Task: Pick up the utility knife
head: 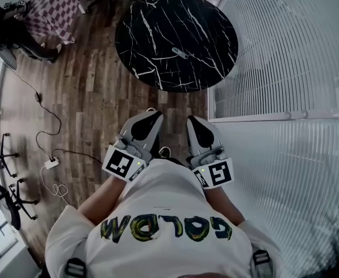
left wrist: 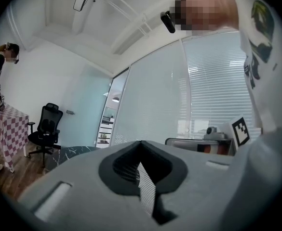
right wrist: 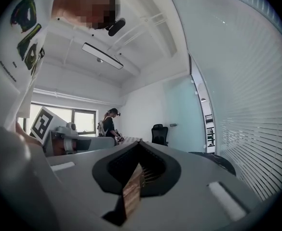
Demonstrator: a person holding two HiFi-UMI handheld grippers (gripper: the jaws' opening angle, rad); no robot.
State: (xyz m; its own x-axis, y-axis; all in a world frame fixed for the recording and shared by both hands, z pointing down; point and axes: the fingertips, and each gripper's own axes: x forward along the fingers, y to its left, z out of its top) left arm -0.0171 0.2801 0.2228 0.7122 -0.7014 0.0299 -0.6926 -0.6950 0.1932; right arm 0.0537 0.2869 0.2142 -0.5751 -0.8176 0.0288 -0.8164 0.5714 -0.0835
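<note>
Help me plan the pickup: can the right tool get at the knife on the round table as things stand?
Probably not yet: the right tool is shut and held by the body, short of the table. The knife lies alone, nothing blocking.

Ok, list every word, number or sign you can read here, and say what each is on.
"GOLD", or so it looks: large coloured letters on the person's white T-shirt, head view; the letters beside them are unclear.
Left marker cube and right marker cube: black-and-white square patterns, no letters.
Shirt print in both gripper views: too warped to read.
</note>
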